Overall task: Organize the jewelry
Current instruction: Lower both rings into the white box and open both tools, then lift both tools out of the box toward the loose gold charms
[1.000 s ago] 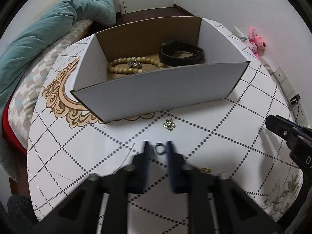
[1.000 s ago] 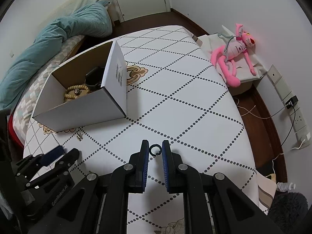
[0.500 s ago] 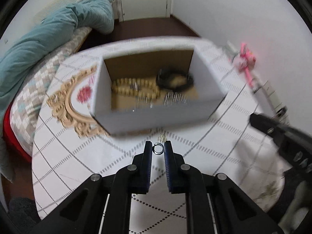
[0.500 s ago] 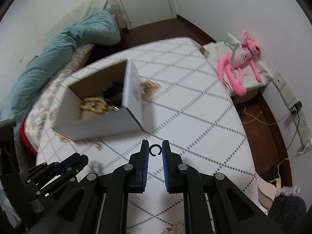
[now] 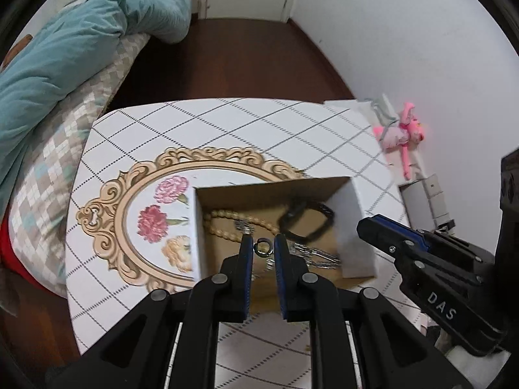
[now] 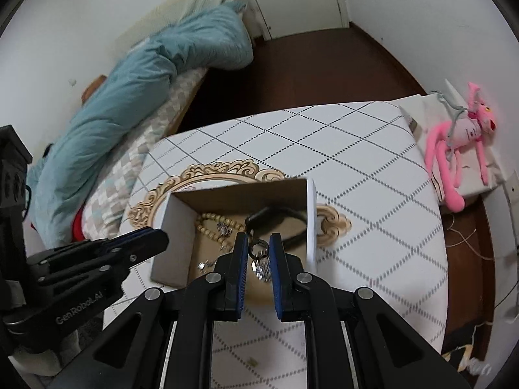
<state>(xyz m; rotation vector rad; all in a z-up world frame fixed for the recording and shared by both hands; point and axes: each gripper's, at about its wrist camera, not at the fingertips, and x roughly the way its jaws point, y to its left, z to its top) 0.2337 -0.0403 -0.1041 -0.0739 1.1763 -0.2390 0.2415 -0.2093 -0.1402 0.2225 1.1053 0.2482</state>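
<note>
An open white cardboard box (image 5: 195, 227) (image 6: 311, 214) stands on the patterned table. It holds a wooden bead bracelet (image 5: 223, 218) (image 6: 207, 223), a black band (image 5: 308, 223) (image 6: 279, 223) and a silver chain (image 5: 311, 253) (image 6: 262, 267). My left gripper (image 5: 263, 248) is shut on a small silver ring (image 5: 263, 248) and holds it over the box. My right gripper (image 6: 258, 248) is shut on a small dark ring (image 6: 258, 248), also over the box. The right gripper shows in the left wrist view (image 5: 382, 230); the left one shows in the right wrist view (image 6: 142, 243).
The table (image 5: 227, 123) (image 6: 356, 168) has a dotted diamond cloth with a gold-framed flower print (image 5: 155, 207). A bed with a teal duvet (image 5: 65, 52) (image 6: 146, 74) lies to the left. A pink plush toy (image 6: 460, 136) (image 5: 402, 133) sits at the right.
Both grippers have risen from the table with their rings and moved forward to hover over the box. The left gripper closed on its ring during this time.
</note>
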